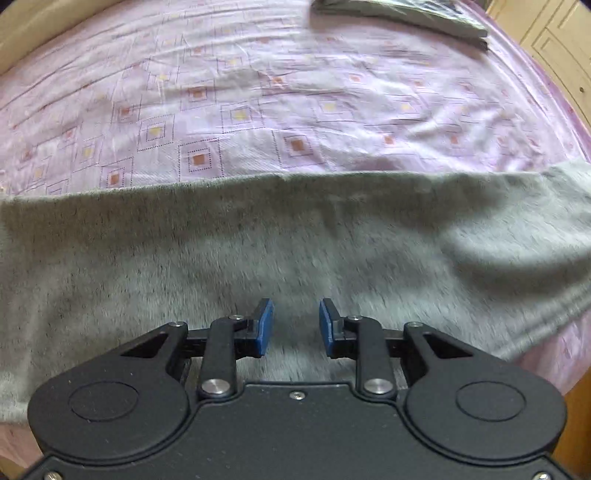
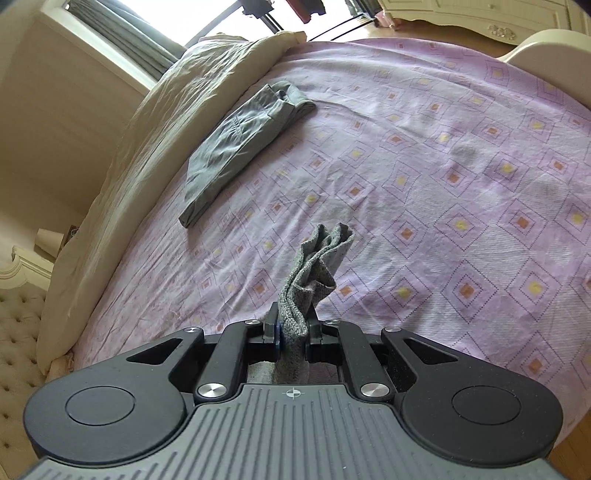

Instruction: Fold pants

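Pants (image 1: 258, 251) lie lengthwise left-to-right — one end pinched by right gripper (image 2: 293, 332).

Grey knit pants (image 1: 258, 240): motion-blurred across the lower half of the left wrist view; cut off at the left and right edges, near edge hidden behind the black gripper body. In the right wrist view, only a bunched end visible; remainder hidden below the right gripper (image 2: 293, 330).

Folded dark grey garment (image 1: 402, 16): cut off by the top edge in the left wrist view.

Pink patterned bedsheet (image 1: 258, 92): partly covered by the pants.

Dark objects by the window (image 2: 295, 9): cropped, unidentifiable.
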